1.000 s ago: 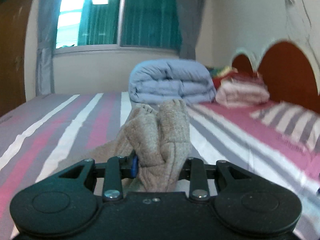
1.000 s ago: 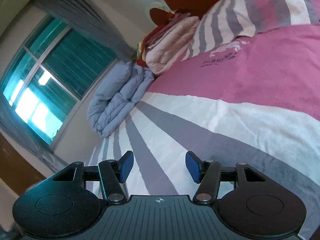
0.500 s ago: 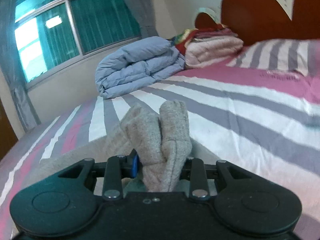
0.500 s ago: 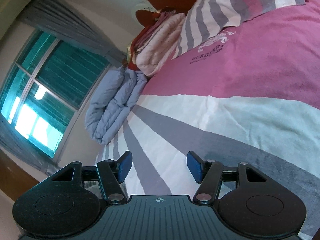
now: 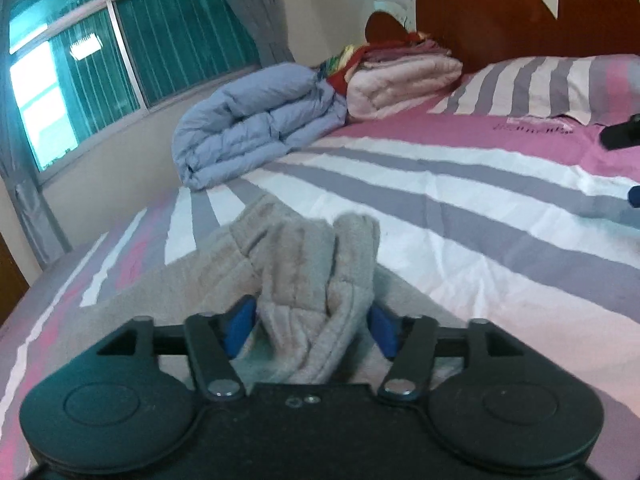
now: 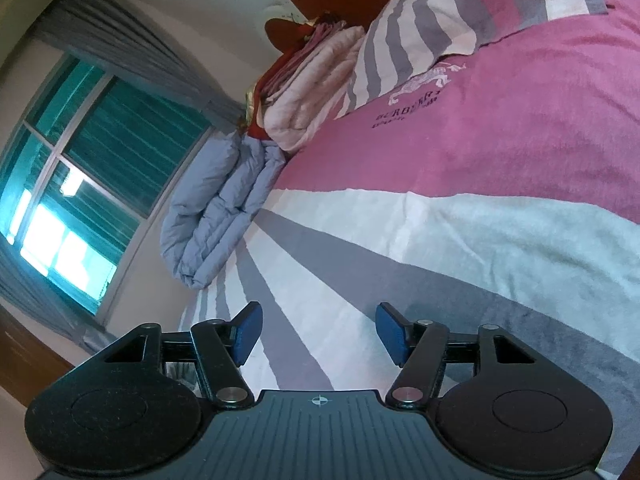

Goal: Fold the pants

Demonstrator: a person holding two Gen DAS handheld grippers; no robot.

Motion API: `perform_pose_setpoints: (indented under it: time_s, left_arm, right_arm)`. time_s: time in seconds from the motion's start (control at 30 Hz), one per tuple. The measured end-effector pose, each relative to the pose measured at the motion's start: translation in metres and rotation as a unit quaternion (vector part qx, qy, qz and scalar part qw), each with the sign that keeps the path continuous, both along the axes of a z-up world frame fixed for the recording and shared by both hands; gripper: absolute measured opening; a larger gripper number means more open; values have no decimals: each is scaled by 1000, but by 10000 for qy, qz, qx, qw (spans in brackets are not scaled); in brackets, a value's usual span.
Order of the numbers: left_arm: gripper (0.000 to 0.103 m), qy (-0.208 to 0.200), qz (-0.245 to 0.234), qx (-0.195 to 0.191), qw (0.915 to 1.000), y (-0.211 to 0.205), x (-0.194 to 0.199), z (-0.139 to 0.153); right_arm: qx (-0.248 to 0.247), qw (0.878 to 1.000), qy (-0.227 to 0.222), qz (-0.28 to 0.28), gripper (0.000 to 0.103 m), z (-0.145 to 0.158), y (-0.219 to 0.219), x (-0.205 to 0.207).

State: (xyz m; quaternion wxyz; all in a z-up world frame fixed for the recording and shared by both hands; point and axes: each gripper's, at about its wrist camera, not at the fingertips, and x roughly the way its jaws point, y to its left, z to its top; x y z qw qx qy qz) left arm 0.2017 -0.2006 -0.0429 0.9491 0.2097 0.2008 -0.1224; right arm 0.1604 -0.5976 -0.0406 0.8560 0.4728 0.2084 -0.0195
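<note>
The left gripper [image 5: 310, 326] sits low over the bed [image 5: 460, 216], its jaws opening with a bunched fold of the beige pants [image 5: 308, 264] standing between the blue pads [image 5: 239, 326]. The left pad shows a gap to the cloth; contact at the right pad cannot be confirmed. The rest of the garment lies flat on the striped sheet toward the left. Beyond it, a folded blue duvet [image 5: 256, 124] rests near the window [image 5: 120, 68], beside a stack of folded pink blankets [image 5: 404, 80]. A striped pillow [image 5: 536, 86] lies against the brown headboard [image 5: 500, 12]. A dark object [image 5: 622, 134] intrudes at the right edge, unidentifiable.
</note>
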Motion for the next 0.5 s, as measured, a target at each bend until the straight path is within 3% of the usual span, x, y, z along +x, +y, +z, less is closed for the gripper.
perform_pose_setpoints:
  time_s: [0.23,0.33,0.4,0.5]
  left_arm:
    - [58,-163,79,-301,9994,10,-23,17]
    - [59,-300,280,-469,9981,39,-41,25]
    - [59,-383,534,-414,9970,67,-53,27]
    - [61,-389,1175,-558,9907,131,-65,30]
  right_arm:
    - [-354,9992,154,27,63,3,8,5]
    - [-488,9986,171,90,64,3,11,6]
    - [-494,9980,60,391,64,5,15,10]
    - [-359,9908,-332,1260,64,12,32,16]
